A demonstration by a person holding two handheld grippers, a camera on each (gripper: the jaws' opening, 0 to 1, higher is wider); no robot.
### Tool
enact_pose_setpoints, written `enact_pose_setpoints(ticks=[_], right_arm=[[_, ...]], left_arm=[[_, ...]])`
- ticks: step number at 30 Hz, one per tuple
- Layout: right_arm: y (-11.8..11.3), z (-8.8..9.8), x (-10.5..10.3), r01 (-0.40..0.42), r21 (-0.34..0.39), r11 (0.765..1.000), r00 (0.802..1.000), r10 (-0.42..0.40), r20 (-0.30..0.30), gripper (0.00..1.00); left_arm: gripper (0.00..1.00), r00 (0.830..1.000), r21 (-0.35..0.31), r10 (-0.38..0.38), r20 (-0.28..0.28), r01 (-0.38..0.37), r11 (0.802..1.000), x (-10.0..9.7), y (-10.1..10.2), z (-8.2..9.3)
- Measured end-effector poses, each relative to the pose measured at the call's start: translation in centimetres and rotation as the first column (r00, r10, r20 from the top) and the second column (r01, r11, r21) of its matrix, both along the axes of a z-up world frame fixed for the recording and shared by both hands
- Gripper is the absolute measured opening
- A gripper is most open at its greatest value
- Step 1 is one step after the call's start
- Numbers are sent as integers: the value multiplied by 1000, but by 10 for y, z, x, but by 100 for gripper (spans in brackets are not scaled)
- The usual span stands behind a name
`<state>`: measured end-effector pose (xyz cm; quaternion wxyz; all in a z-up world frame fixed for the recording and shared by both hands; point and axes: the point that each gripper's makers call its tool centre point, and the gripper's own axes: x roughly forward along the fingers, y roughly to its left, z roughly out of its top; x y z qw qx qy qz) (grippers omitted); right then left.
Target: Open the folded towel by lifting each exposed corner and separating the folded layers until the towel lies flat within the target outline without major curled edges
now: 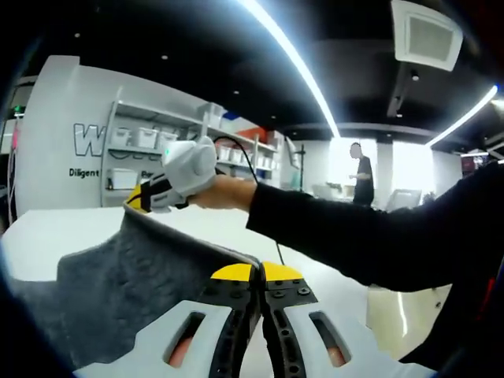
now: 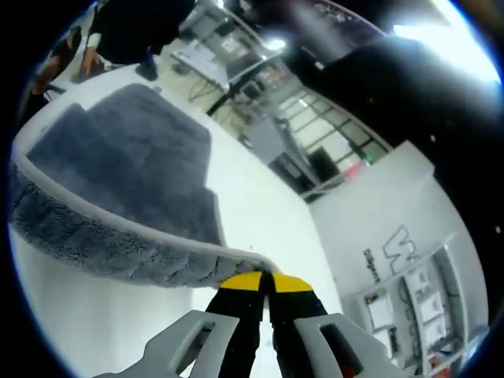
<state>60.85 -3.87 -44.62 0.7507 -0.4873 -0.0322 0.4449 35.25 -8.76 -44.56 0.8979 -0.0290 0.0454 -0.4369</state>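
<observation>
Up off the white table, the grey towel hangs by one edge stretched between the two grippers, its pale hem running taut from one to the other. In the left gripper view, the left gripper has its yellow-tipped jaws pressed together on a towel corner, the cloth falling away to the left of the jaws down onto the table. At the far end of that same edge, the right gripper pinches the other corner, held by a hand in a black sleeve. In the right gripper view, the right gripper is likewise closed on the towel's hem, and the rest of the towel lies spread behind that lifted edge on the table. Beyond the towel stand white shelves with bins, and a person stands farther back near bright windows.
</observation>
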Motion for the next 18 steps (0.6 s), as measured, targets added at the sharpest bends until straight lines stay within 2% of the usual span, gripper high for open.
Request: enact_pose_setpoints(ticks=[8, 18], right_arm=[[-12, 0, 2, 12, 3, 1000, 1000, -12, 3, 0], [-29, 2, 2, 35, 15, 999, 999, -36, 16, 0]], left_arm=[[0, 1000, 3, -10, 4, 10, 1000, 6, -13, 1], [0, 999, -4, -34, 1, 34, 999, 5, -30, 2]])
